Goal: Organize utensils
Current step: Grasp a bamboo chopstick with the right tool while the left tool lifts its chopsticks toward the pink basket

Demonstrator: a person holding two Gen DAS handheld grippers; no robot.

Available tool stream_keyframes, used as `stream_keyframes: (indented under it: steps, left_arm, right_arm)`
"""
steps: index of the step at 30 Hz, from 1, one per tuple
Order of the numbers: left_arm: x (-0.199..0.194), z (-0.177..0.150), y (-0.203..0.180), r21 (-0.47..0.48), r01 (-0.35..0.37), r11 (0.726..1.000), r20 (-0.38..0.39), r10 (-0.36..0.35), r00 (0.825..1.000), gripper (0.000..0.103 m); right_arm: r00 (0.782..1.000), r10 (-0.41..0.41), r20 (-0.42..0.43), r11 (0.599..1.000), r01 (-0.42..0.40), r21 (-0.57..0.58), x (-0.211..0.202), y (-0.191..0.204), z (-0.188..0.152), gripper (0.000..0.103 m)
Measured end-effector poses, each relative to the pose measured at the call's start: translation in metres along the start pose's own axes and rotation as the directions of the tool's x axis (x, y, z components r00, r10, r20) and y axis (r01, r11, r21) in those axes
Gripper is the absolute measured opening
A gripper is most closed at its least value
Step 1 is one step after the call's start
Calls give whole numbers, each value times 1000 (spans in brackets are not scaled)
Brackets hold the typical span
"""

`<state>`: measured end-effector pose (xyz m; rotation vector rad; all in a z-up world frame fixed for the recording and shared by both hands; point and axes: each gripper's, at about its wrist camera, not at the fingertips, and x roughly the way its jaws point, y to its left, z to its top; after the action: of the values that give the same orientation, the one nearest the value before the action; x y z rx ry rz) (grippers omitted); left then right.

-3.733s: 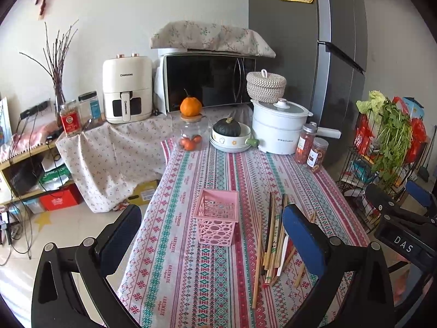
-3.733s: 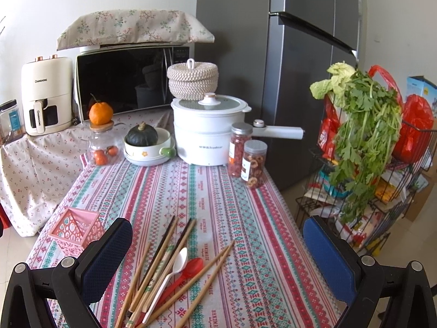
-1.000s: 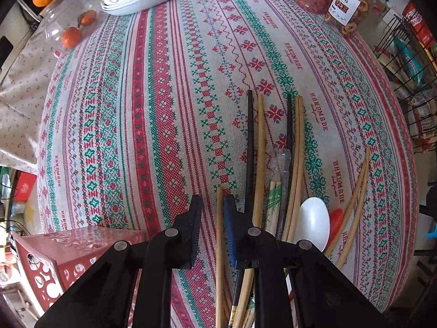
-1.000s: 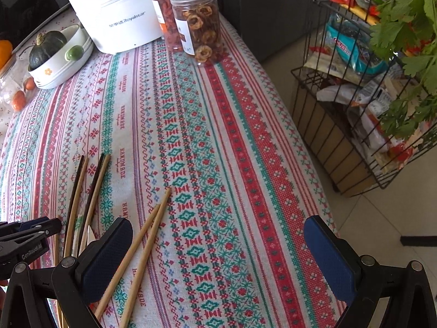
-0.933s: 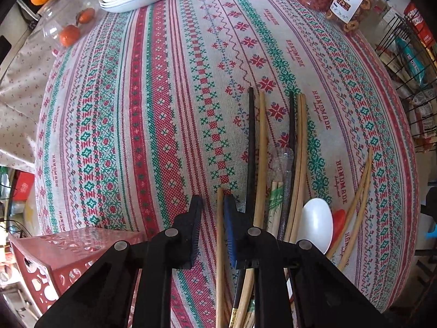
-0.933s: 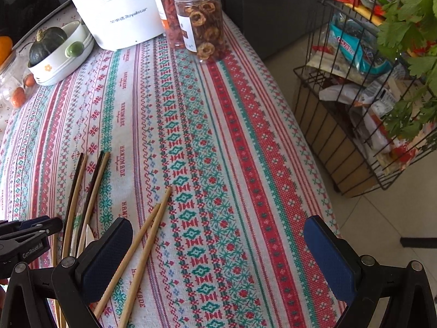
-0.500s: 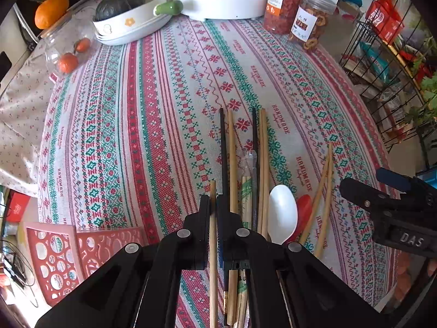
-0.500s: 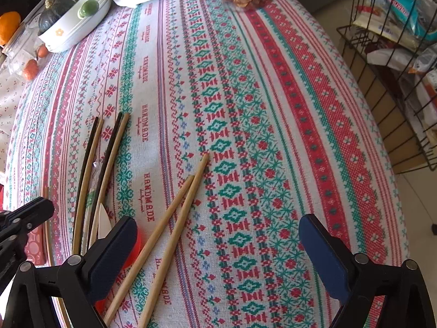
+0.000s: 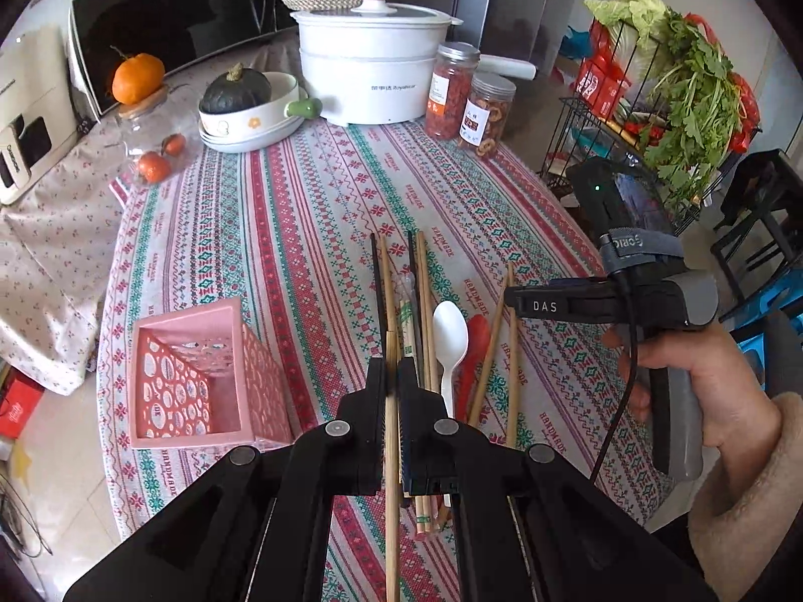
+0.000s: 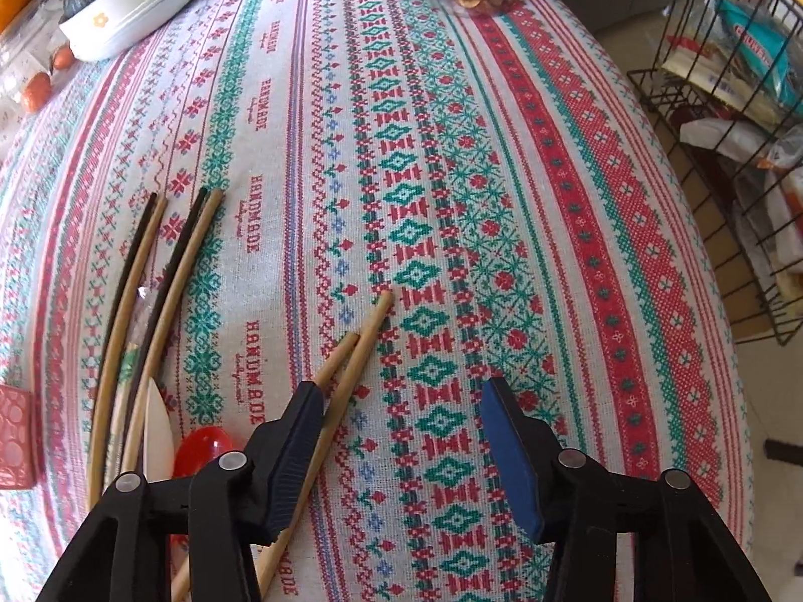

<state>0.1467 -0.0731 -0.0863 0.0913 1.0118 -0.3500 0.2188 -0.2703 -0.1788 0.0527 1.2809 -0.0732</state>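
Lifted left tool [image 9: 392,376] overlooks patterned tablecloth [image 9: 311,210].

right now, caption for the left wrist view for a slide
Left gripper shut on one wooden chopstick, above the utensil pile, pink basket alongside.

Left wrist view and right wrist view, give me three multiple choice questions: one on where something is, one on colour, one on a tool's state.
1. Where is the pink basket?
A. left of the loose chopsticks
B. on the white pot
C. in the wire rack

2. What colours are the two spoons?
A. both black
B. white and red
C. green and blue

3. What is the left tool doing?
A. open over the basket
B. shut on a wooden chopstick
C. gripping a jar

Key: 1 A, it sits beside the pile. 2 B, they lie side by side. 3 B, the chopstick runs between its closed fingers.
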Motion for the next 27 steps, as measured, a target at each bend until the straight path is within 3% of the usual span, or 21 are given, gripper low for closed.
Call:
stream_keyframes:
  steps: [2,5,6,10,13,19,24,27]
  left_arm:
    - [-5,-6,6,-21,-4,1000,16,5,1000,4]
    - [-11,-11,18,-53,7,999,35,-5,999,4]
    - [-13,-13,21,-61,8,998,45,-6,999,4]
    - [-25,-20,30,-68,23,997,87,-17,996,4]
    - [-36,-25,33,-68,34,997,121,-26,992,4]
    - [-64,-31,42,-87,74,993,186,-57,981,4]
    - [-94,-31,41,-88,98,991,266,-71,961,4]
    - [-112,-31,42,-87,111,990,315,-78,946,4]
  right_arm:
    - [1000,-16,7,999,16,-28,0,6,-1,49]
    - [1000,4,6,1000,-4,-31,-1,9,-2,31]
    - [1000,13,5,999,-13,-32,-2,9,-2,19]
    - [997,79,9,997,-79,13,-6,0,-8,6]
    - [993,113,36,993,-114,37,-18,-4,-15,5]
    - [971,152,183,988,-157,14,-74,-3,-31,5]
    - [935,182,305,983,-184,-23,-123,1,-48,5]
    - [901,199,386,979,-198,-41,-152,6,-60,5]
